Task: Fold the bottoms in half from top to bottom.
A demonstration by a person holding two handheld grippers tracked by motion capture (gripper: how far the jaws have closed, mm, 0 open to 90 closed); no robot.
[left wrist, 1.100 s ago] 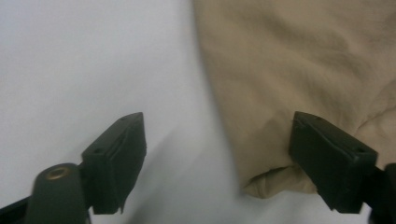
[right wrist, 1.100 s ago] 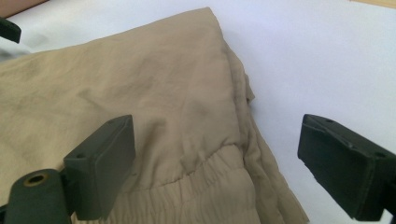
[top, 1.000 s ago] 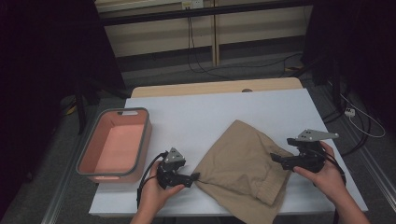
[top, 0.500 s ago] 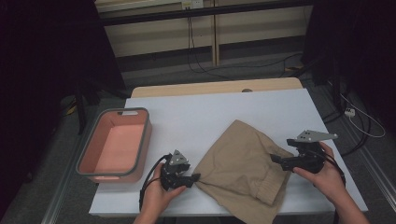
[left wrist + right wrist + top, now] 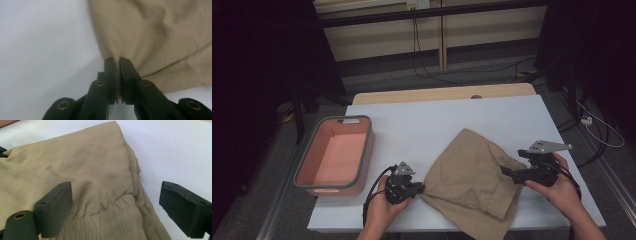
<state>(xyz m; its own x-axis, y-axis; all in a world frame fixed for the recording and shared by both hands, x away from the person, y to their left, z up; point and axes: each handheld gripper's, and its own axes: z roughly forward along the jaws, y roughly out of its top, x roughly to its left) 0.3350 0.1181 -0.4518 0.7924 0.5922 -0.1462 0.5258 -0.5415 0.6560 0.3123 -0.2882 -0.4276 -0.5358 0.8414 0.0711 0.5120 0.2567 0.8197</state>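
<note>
Khaki garment [image 5: 472, 180] lies crumpled on the white table [image 5: 452, 120], toward its near edge, with its elastic waistband end at the person's right. Left gripper [image 5: 419, 189] has its jaws pinched together on a fold at the cloth's left corner, seen clamped in the left gripper view [image 5: 117, 62]. Right gripper [image 5: 507, 172] sits at the waistband side, jaws spread wide over the fabric and holding nothing [image 5: 115, 202]. Pink bin [image 5: 364, 150] stands on the table's left edge, apart from the cloth
</note>
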